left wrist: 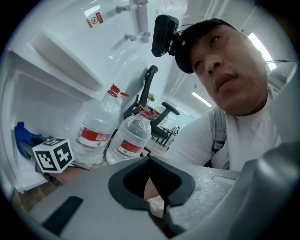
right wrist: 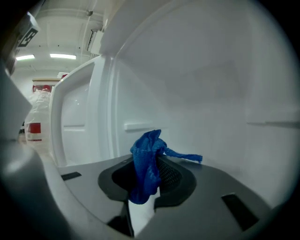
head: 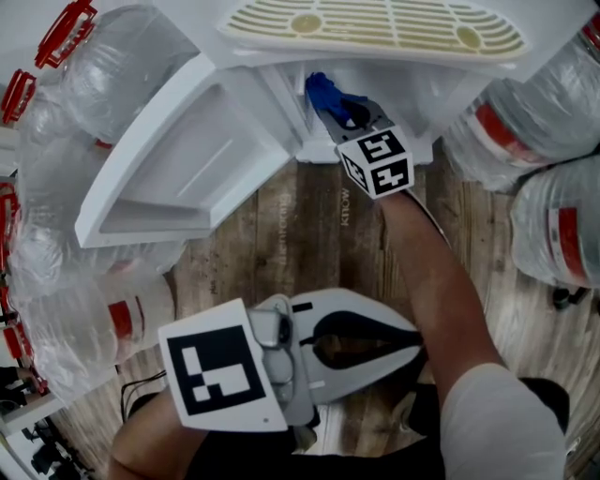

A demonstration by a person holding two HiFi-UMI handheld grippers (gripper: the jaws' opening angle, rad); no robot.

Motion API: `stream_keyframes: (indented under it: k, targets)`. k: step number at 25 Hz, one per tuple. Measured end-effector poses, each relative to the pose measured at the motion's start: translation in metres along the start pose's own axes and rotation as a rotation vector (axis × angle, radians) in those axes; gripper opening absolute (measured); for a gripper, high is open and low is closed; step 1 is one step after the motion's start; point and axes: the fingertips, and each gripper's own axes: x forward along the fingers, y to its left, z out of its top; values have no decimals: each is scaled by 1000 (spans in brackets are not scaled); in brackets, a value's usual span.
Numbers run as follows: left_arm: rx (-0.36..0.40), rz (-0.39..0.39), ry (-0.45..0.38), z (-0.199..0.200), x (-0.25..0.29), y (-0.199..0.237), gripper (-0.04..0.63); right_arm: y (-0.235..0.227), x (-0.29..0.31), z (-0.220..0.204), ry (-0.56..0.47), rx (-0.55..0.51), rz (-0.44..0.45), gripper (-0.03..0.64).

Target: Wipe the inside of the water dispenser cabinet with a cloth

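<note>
My right gripper (head: 330, 105) reaches into the open white cabinet (head: 427, 94) of the water dispenser, shut on a bunched blue cloth (head: 323, 92). In the right gripper view the cloth (right wrist: 146, 164) stands up between the jaws, a loose end trailing right, close to the cabinet's white inner wall (right wrist: 201, 84). The cabinet door (head: 187, 159) hangs open to the left. My left gripper (head: 418, 341) is held low near the person's body, shut with nothing in it. From the left gripper view (left wrist: 150, 161) the cloth (left wrist: 21, 138) shows far left inside the cabinet.
Large water bottles crowd both sides of the dispenser: left (head: 112, 66), right (head: 525, 131) and lower right (head: 562, 234). The dispenser's drip grille (head: 375, 28) overhangs the cabinet. Wooden floor (head: 319, 244) lies in front. The open door (right wrist: 79, 117) bounds the left.
</note>
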Motion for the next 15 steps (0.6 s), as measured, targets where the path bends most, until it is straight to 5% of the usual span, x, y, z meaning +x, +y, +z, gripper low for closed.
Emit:
stream_keyframes:
  k: [8, 15]
  targets:
    - [-5, 6, -2, 1, 5, 0, 3, -54, 19, 61, -62, 23, -95, 86]
    - [-12, 10, -6, 1, 2, -1, 3, -30, 32, 54, -37, -14, -44, 86]
